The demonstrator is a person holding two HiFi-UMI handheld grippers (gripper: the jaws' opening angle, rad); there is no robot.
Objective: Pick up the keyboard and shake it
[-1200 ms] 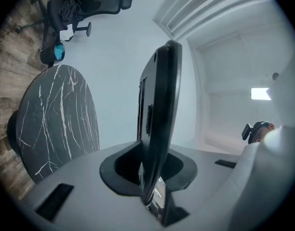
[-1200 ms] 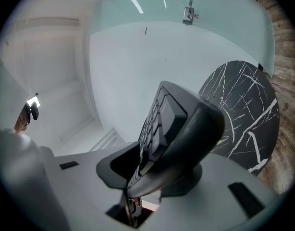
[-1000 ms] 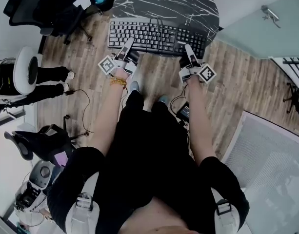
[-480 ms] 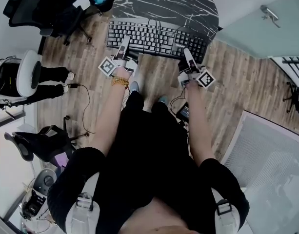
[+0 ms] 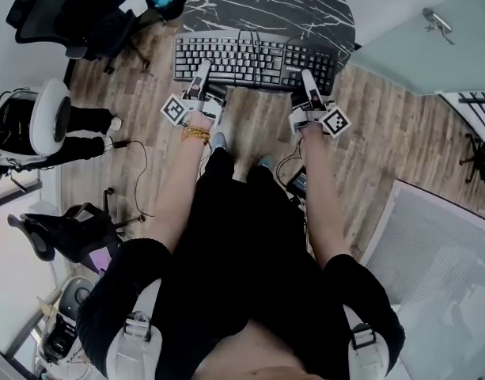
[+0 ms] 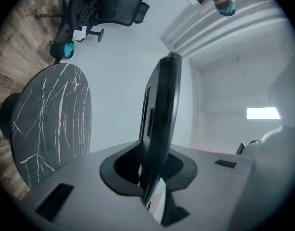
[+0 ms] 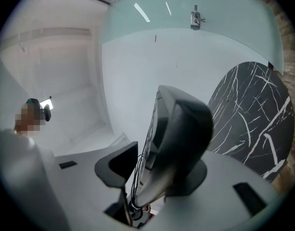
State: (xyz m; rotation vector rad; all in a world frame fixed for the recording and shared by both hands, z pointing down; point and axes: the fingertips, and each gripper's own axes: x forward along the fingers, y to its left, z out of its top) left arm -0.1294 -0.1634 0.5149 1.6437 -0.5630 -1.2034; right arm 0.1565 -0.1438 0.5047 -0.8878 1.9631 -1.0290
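Keyboard (image 5: pixel 254 60) was held in the air, level, at the near edge of the round marble bench (image 5: pixel 266 2) in the head view. Left tongs (image 5: pixel 202 71) were clamped narrow on its left front edge. Right tongs (image 5: pixel 307 81) had just been opening. The keyboard's right end sat between them against one jaw, and the other jaw stood clear. Office chair (image 5: pixel 76 14) stood on the wood floor left of the bench.

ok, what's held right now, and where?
The keyboard: left gripper clamps its near edge at the left end; the right gripper's jaws have just been opening, loose around the right end.
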